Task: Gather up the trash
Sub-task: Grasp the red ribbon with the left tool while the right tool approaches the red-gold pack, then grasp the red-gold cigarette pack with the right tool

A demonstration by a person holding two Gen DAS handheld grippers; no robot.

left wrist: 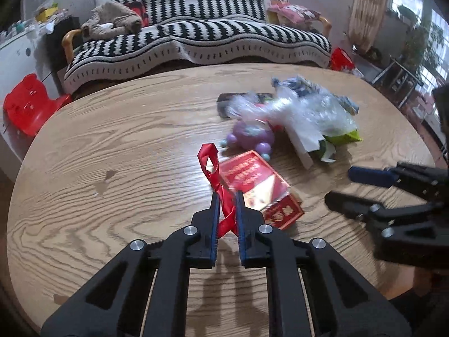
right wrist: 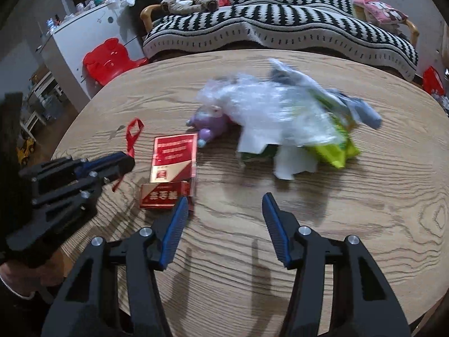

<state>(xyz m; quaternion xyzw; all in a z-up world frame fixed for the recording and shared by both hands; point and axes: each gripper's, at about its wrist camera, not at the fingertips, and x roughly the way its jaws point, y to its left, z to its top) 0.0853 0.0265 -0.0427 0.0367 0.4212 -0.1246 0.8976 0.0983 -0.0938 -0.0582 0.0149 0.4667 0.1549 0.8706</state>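
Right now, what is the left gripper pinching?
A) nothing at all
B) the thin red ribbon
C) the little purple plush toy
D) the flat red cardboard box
B: the left gripper has its blue pads closed on the thin red ribbon, beside the flat red cardboard box.

I am looking into a home living room. A sofa (left wrist: 196,36) under a black-and-white patterned throw stands behind the wooden bench (left wrist: 112,154), with a red bear-faced child's stool (left wrist: 28,104) on the floor, a purple toy (left wrist: 252,137) on the bench and potted plants (left wrist: 421,39) by the window.
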